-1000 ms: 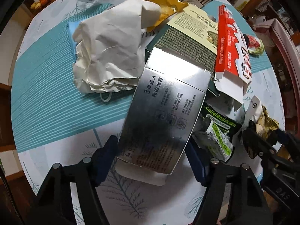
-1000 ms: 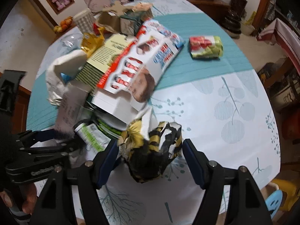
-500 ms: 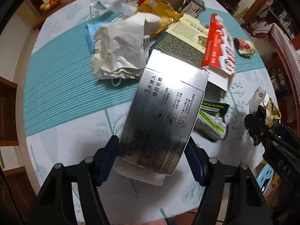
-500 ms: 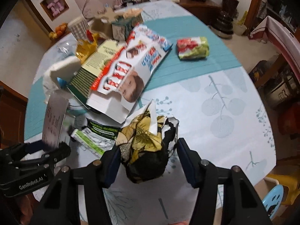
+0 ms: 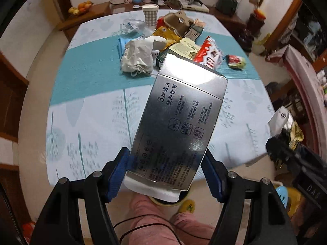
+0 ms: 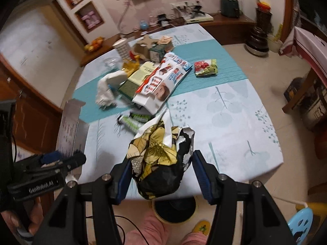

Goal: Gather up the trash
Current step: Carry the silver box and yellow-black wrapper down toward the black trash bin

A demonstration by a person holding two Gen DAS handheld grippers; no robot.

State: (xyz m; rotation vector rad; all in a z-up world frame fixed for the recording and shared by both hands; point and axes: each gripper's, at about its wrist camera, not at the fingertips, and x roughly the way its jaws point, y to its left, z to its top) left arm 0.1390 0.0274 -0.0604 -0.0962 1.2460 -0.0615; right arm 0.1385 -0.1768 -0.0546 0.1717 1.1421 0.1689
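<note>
My left gripper [image 5: 166, 173] is shut on a flattened silver carton [image 5: 179, 126] with Chinese print, held above the table's near edge. My right gripper [image 6: 161, 173] is shut on a crumpled yellow-and-black floral wrapper [image 6: 161, 159], also lifted near the front edge. The wrapper also shows in the left wrist view [image 5: 286, 124]. A round bin with a yellow rim [image 6: 173, 210] stands on the floor below the grippers. A trash pile lies mid-table: crumpled white paper [image 5: 139, 57], a red-and-white chocolate box [image 6: 161, 83], a green-and-black sachet [image 6: 134, 120], a red-green packet [image 6: 205, 67].
The table [image 6: 235, 122] has a pale leaf-print cloth with a teal band. A checked paper cup [image 5: 150, 14], cardboard boxes and a clear plastic piece stand at the far end. A blue stool [image 6: 300, 222] is at right. My legs are below the table edge.
Both grippers have pulled back and up from the pile toward the table's near edge, carrying the carton and the wrapper. The bin and floor have come into view.
</note>
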